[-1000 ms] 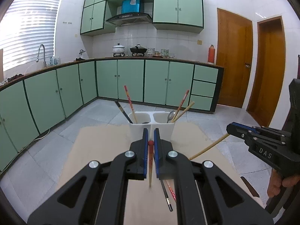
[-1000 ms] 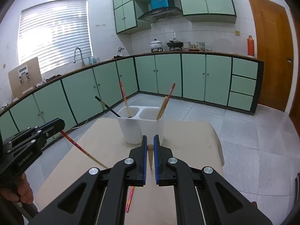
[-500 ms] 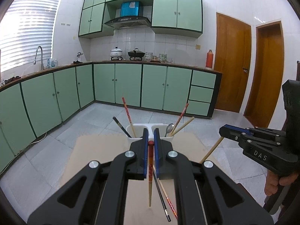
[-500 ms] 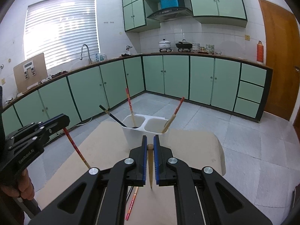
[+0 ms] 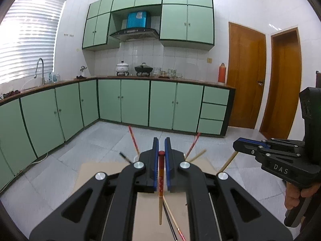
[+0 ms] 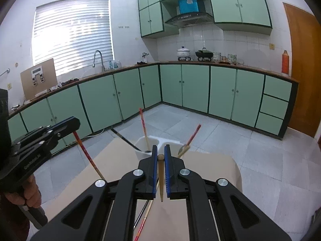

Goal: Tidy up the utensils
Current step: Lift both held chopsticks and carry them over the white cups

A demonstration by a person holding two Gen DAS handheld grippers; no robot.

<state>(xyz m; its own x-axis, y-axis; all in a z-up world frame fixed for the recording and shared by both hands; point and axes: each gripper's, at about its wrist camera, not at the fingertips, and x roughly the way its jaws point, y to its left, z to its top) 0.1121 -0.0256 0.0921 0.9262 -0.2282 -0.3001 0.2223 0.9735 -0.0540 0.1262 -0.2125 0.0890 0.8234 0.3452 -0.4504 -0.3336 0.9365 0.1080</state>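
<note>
My left gripper [image 5: 161,142] is shut on a red-topped chopstick [image 5: 160,188] that hangs down above the table. My right gripper [image 6: 159,149] is shut on a plain wooden chopstick [image 6: 161,177], also hanging point down. The white two-cup utensil holder [image 6: 154,143] stands at the table's far end, holding several chopsticks and a spoon [image 6: 182,149]. In the left wrist view the holder is mostly hidden behind my fingers; its chopsticks [image 5: 133,140] stick out above. The right gripper [image 5: 235,144] shows there at the right, the left gripper [image 6: 77,121] in the right wrist view at the left.
Loose chopsticks [image 5: 172,219] lie on the beige table [image 5: 96,172] below both grippers, seen also in the right wrist view [image 6: 144,219]. Green kitchen cabinets [image 5: 124,104] and grey floor tiles lie beyond. Wooden doors [image 5: 246,76] stand at the right.
Both grippers have risen and tilted upward with their chopsticks, so the holder sits lower in both views and is now largely hidden behind the left fingers.
</note>
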